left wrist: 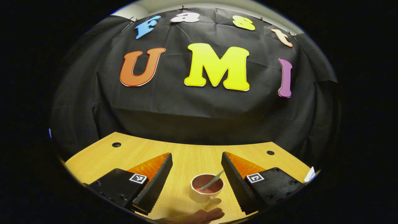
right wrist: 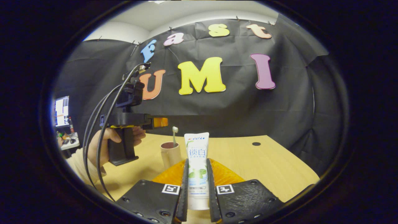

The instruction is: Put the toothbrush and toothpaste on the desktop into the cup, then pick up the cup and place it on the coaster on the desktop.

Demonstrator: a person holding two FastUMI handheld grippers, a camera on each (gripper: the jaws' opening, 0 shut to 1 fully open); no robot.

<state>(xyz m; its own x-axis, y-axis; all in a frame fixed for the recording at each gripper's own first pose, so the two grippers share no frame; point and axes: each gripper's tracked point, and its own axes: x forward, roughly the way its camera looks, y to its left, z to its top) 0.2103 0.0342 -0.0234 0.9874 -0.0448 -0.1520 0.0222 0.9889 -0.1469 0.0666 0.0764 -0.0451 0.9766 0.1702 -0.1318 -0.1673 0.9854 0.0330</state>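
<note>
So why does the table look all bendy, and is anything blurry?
Left gripper view: the fisheye lens curves the table edge; the cup looks sharp, dimly lit. Right gripper view: the toothpaste in the right claw is crisp, and the table rim bows too.

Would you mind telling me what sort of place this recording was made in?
Probably a data-recording booth inside an office or lab: black cloth wall hung behind a wooden desk, a computer monitor beyond it, and a person's hand holding the cabled left claw.
</note>
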